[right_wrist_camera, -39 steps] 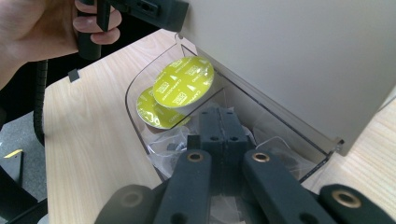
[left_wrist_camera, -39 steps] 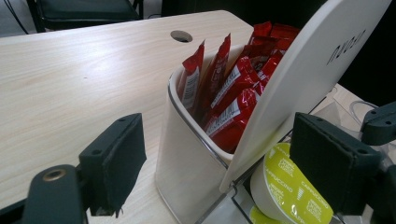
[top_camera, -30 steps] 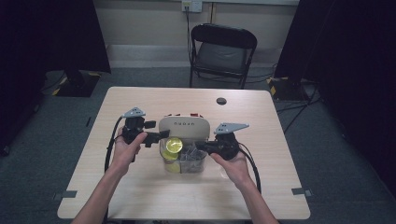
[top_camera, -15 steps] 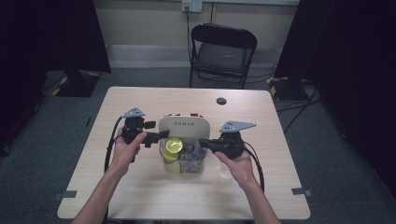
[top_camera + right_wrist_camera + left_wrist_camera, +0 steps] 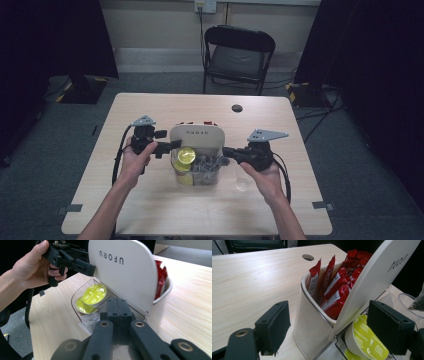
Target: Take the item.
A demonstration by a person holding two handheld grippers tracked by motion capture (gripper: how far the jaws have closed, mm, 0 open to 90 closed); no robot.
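A white organiser (image 5: 196, 135) marked UFORU stands mid-table, its rear cup packed with red sachets (image 5: 337, 282). In front of it a clear bin (image 5: 210, 179) holds green capsules (image 5: 186, 156) and crumpled clear packets. My left gripper (image 5: 172, 146) is open, with its jaws straddling the organiser's corner and a green capsule (image 5: 367, 340). My right gripper (image 5: 224, 152) is to the right of the bin with its jaws pressed together (image 5: 119, 305). A small grey crumpled packet (image 5: 220, 161) hangs at its tips.
A clear plastic cup (image 5: 243, 181) stands on the table under my right hand. There is a round cable hole (image 5: 236, 108) near the far edge. A black chair (image 5: 237, 55) stands beyond the table. Bare wood lies on both sides of the organiser.
My right gripper has drawn back to the right, out of the clear bin, with the small packet at its tips. The left gripper has stayed by the organiser.
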